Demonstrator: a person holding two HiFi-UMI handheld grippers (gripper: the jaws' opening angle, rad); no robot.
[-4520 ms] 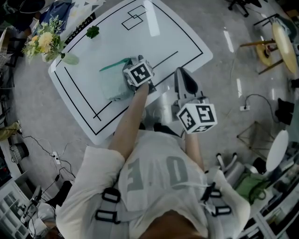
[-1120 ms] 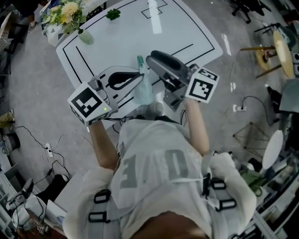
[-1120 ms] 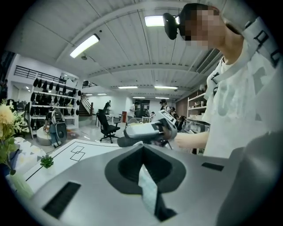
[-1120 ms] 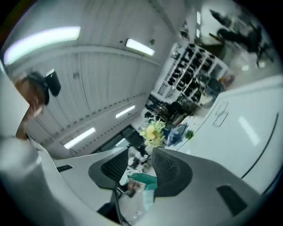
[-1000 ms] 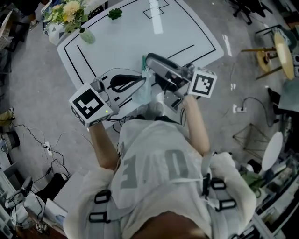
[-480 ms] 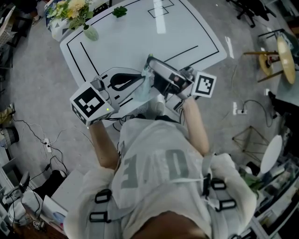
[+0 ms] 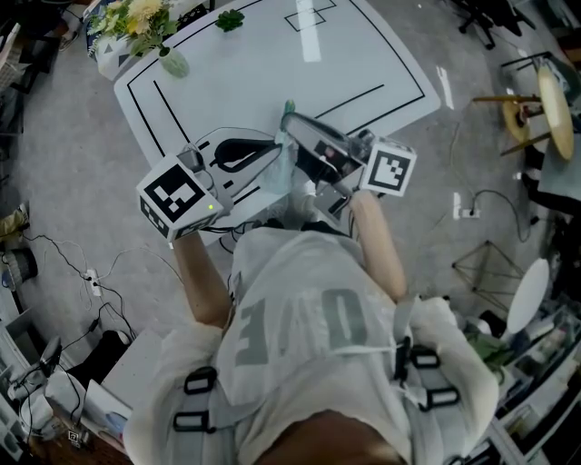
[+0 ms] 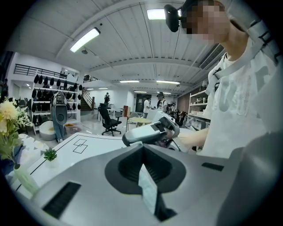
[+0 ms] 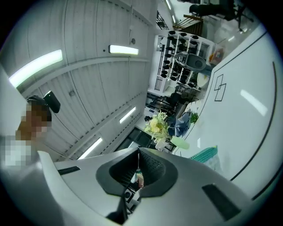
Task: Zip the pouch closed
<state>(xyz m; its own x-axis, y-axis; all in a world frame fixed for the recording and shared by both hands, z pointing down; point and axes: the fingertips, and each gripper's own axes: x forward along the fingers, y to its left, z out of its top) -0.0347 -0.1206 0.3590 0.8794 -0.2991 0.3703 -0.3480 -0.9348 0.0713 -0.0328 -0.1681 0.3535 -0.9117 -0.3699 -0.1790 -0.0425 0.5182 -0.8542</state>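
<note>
A pale green see-through pouch (image 7: pixel 284 173) with a teal zipper hangs in the air over the near edge of the white table (image 7: pixel 272 64). My left gripper (image 7: pixel 275 162) comes in from the left and is shut on the pouch's side; the pale sheet (image 8: pixel 148 190) shows pinched between its jaws. My right gripper (image 7: pixel 290 120) reaches in from the right at the pouch's top end. Its jaws are shut on a small tab, the zipper pull (image 9: pixel 139 178). The teal zipper strip (image 9: pixel 204 154) trails off beside that gripper.
A vase of flowers (image 7: pixel 136 23) and a small green plant (image 7: pixel 230 18) stand at the table's far left. Cables (image 7: pixel 91 277) lie on the floor at the left. A stool (image 7: pixel 545 91) and more clutter are at the right.
The pouch, which lay on the table under my left gripper, now hangs between both grippers. In the last second my right gripper edged left to the pouch's top and its jaws closed.
</note>
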